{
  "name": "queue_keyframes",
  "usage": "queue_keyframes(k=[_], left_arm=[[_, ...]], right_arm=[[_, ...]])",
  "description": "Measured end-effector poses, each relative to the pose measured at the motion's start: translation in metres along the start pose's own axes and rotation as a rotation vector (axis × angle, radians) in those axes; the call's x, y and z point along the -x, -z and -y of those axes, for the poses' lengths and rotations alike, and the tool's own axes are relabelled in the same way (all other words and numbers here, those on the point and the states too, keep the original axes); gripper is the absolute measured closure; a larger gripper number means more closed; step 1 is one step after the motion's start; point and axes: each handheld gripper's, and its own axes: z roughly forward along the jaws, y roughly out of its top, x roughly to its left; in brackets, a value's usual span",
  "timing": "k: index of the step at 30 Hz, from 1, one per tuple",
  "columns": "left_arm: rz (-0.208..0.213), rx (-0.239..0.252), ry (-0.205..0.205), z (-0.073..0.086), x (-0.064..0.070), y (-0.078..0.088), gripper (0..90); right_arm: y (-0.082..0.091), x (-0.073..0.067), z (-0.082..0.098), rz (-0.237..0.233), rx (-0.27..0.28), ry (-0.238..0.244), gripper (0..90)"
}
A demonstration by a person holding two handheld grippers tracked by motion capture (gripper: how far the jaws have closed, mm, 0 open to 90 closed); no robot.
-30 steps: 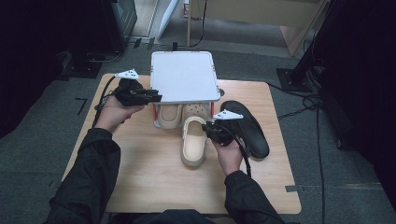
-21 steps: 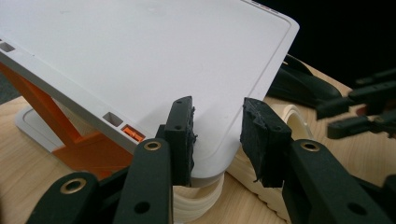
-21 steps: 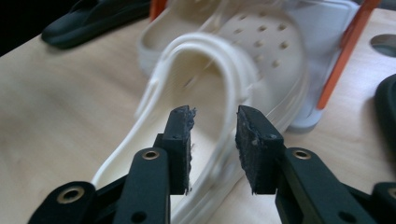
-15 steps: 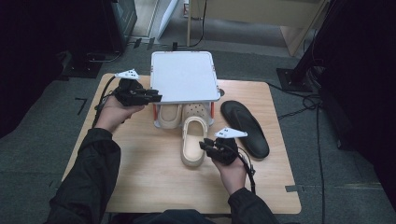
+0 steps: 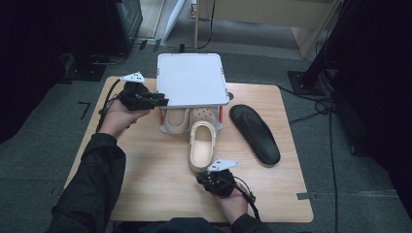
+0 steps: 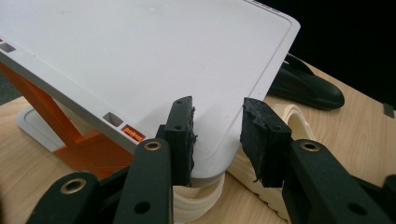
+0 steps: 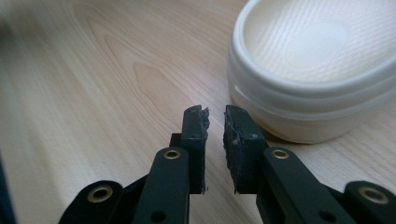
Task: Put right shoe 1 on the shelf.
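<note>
With the beige clog [image 5: 201, 145] poking heel-first from under the white rack [image 5: 192, 80], the right tool [image 7: 215, 119], jaws just narrowed to an empty slit beside that heel, risked shoving it askew, while the left tool [image 6: 217, 121] waited part-open, empty, at the rack's corner.

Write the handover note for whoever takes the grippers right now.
Left gripper: jaws apart at the near corner of the white rack; contact unclear.
Right gripper: jaws just been closing, narrow gap, nothing between, low over the table by the heel of the outer cream clog.
Things: inner cream clog is under the rack; the outer one is only toe-in; black sandal lies flat to the right.
Done: one clog stowed.
Left, probably: push the outer clog in, then deal with the sandal.
</note>
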Motion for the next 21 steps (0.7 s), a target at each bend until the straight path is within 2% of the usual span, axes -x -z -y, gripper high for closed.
queue_keyframes(k=[2,7,16,21], left_arm=[[0.000,-0.001,0.000,0.000,0.000,0.000,64.8],[0.001,-0.001,-0.003,0.000,-0.001,0.000,65.1],[-0.003,-0.001,-0.004,0.000,0.000,0.000,65.4],[-0.003,0.000,-0.002,0.000,0.000,0.000,65.4]], right_arm=[[-0.007,0.002,0.001,0.001,-0.017,0.003,78.4],[-0.010,0.005,-0.004,0.054,-0.029,0.034,81.5],[-0.004,0.012,-0.023,0.090,0.027,0.067,81.3],[-0.009,0.018,-0.031,0.111,0.024,0.073,80.9]])
